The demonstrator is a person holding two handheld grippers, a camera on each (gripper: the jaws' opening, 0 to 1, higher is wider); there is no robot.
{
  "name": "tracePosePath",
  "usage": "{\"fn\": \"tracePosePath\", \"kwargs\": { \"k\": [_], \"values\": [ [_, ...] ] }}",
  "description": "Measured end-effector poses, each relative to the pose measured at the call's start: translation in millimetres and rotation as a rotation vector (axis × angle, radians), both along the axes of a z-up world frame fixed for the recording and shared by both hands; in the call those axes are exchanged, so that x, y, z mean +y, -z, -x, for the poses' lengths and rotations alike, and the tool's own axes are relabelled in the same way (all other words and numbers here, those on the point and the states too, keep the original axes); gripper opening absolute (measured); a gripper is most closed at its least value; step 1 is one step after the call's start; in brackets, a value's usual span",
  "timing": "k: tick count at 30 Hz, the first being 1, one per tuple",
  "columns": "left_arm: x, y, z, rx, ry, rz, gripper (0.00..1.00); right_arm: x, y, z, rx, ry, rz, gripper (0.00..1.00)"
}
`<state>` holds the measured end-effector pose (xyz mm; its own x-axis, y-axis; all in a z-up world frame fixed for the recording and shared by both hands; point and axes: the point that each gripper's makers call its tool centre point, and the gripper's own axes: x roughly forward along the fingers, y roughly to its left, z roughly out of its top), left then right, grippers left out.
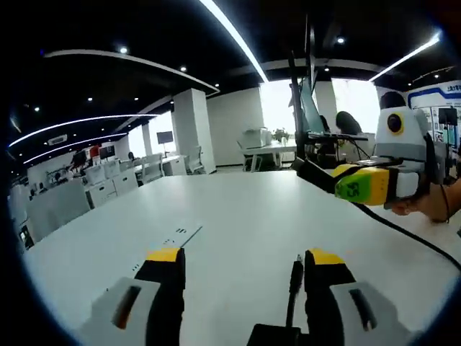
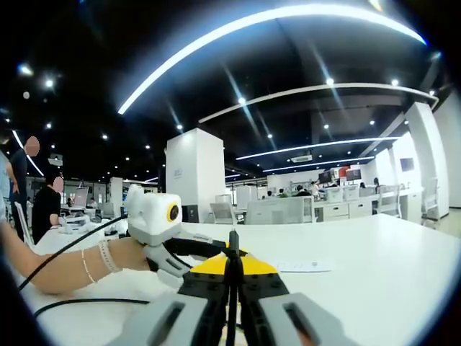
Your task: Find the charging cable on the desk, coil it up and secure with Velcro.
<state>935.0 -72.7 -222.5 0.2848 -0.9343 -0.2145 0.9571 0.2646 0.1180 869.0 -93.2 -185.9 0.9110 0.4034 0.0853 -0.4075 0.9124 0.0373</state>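
In the left gripper view, the left hand-held gripper (image 1: 238,268) sits nearest, its two yellow-tipped jaws spread well apart above the white surface (image 1: 238,216). A plug end of the black charging cable (image 1: 293,288) stands just inside the right-hand jaw, close against it; whether it touches the jaw cannot be told. Beyond, on the right of that view, the right hand-held gripper (image 1: 311,171) reaches in, held by a person's hand (image 1: 432,202), and a run of the black cable trails across the surface below it towards the near right. A small strip of printed paper (image 1: 180,236) lies flat on the surface just ahead of the left jaw. In the right gripper view, the right hand-held gripper (image 2: 233,268) has its jaws pressed together on the thin black cable, whose tip (image 2: 233,241) sticks up from between them. Just behind, the left hand-held gripper is held by a hand with a beaded bracelet (image 2: 106,254) at the wrist. More cable lies on the surface at lower left. Farther off stand office desks, chairs (image 2: 274,210) and a white pillar (image 2: 191,173).
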Motion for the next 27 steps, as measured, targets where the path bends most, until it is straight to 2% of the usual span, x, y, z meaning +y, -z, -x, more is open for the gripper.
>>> {"fn": "tracePosePath", "kwargs": {
  "k": [6,12,14,17,19,20,22,27],
  "values": [
    [12,-33.6,2.1,-0.014,-0.015,0.076,0.67,0,-1.0,0,-0.004,0.0,-0.002,0.06],
    [26,-53.1,10.9,-0.027,-0.045,0.091,0.67,1,9.2,-4,0.016,-0.01,-0.003,0.06],
    [40,-46.9,10.4,-0.036,-0.073,0.032,0.67,1,13.4,-5,0.023,-0.014,0.001,0.06],
    [69,-40.6,2.2,-0.044,-0.156,-0.019,0.67,3,17.0,-6,0.025,-0.028,0.001,0.06],
    [95,-37.9,-1.6,-0.044,-0.209,-0.027,0.67,5,17.0,-6,0.017,-0.041,0.004,0.06],
    [98,-36.9,-1.9,-0.042,-0.216,-0.031,0.67,6,17.1,-7,0.016,-0.045,0.011,0.06],
    [123,-30.4,-1.6,-0.039,-0.259,-0.064,0.68,7,15.9,-10,0.013,-0.053,0.026,0.06],
    [163,-17.5,1.4,-0.032,-0.321,-0.092,0.67,14,13.8,-16,0.0,-0.094,0.066,0.06]
  ]
}}
